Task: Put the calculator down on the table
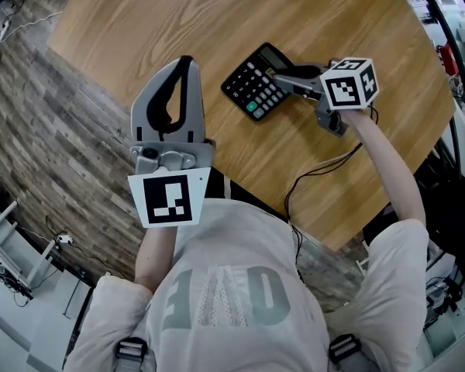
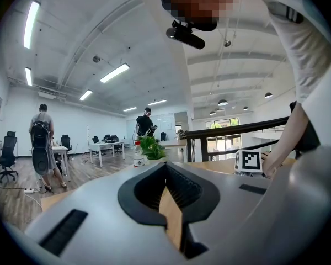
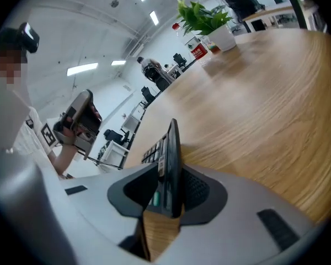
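Observation:
A black calculator (image 1: 254, 86) with grey keys and one green key hangs low over the round wooden table (image 1: 155, 22); whether it touches the wood I cannot tell. My right gripper (image 1: 285, 77) is shut on its right edge. In the right gripper view the calculator (image 3: 171, 153) stands edge-on between the pads, and that gripper (image 3: 166, 187) points down at the tabletop. My left gripper (image 1: 187, 63) hovers at the table's near-left edge, left of the calculator, its jaws shut on nothing. In the left gripper view that gripper (image 2: 165, 169) points level across the table.
A black cable (image 1: 319, 170) trails over the table's near edge below the right gripper. A potted plant (image 3: 207, 16) stands at the table's far side. Wood-plank floor (image 1: 39, 107) lies to the left. People stand at desks far off (image 2: 42, 142).

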`<state>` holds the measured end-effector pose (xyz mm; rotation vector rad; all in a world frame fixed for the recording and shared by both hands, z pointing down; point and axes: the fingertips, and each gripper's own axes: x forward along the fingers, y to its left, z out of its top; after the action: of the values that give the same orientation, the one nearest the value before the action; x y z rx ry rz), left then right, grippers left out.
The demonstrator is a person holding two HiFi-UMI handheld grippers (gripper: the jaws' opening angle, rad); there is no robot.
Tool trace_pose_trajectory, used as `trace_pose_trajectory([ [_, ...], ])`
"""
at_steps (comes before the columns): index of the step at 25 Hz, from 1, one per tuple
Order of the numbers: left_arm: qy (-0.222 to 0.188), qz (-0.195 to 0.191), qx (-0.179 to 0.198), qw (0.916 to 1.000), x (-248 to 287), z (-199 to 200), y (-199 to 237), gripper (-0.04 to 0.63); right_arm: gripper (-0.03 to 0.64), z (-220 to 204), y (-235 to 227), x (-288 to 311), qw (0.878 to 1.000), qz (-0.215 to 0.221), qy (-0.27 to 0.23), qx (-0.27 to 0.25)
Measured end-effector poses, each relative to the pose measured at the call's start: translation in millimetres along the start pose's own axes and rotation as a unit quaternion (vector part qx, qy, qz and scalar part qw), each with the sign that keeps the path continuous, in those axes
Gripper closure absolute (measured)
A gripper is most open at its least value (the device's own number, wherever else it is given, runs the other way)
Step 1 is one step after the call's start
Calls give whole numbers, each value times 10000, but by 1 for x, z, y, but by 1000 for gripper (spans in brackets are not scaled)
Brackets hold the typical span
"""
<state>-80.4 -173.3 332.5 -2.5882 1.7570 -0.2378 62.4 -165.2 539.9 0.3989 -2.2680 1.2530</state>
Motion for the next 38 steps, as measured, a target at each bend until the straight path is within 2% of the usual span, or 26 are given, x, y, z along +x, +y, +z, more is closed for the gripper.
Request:
trace_pose_trajectory([
  [5,-28,37,45,10000,-7,2,2,586,492,-2,0,1,9983,-461,33,-344],
  [9,-77,35,100,9999,-6,6,1,586,468,2,-5,-2,9915,-1077,115,-725],
  [14,-227,6,131,9997,-11,20,-3,586,418,12,-14,-18,9714,-1977,225,-1296],
  [16,-315,-7,141,9994,-14,28,-4,586,392,22,-17,-32,9638,-2308,87,-1332],
  [18,-423,-28,162,9990,-16,37,-5,586,385,41,-17,-56,9501,-2747,-194,-1463],
  [20,-532,-43,157,9985,-18,47,-6,586,385,66,-9,-89,9226,-3360,-662,-1774],
  [21,-586,-45,140,9982,-20,53,-6,586,385,80,1,-109,9027,-3702,-976,-1966],
  [23,-720,-58,94,9973,-24,65,-6,586,385,105,33,-149,8539,-4345,-1707,-2303],
  [25,-886,-105,63,9960,-27,79,-8,586,385,120,76,-183,8062,-4793,-2436,-2471],
  [27,-1043,-181,65,9944,-28,93,-13,586,387,126,120,-210,7659,-5030,-3091,-2545],
  [31,-1352,-395,98,9900,-27,116,-26,586,390,116,192,-247,6925,-5223,-4264,-2567],
  [33,-1559,-526,104,9863,-30,129,-34,586,423,104,222,-254,6650,-5231,-4674,-2564],
  [35,-1691,-640,91,9835,-35,139,-40,586,499,92,246,-255,6443,-5266,-4916,-2566],
  [37,-1752,-720,95,9818,-39,146,-43,586,537,80,264,-254,6275,-5351,-5044,-2560],
  [38,-1793,-752,95,9809,-40,151,-45,586,553,76,269,-253,6235,-5373,-5086,-2528],
])
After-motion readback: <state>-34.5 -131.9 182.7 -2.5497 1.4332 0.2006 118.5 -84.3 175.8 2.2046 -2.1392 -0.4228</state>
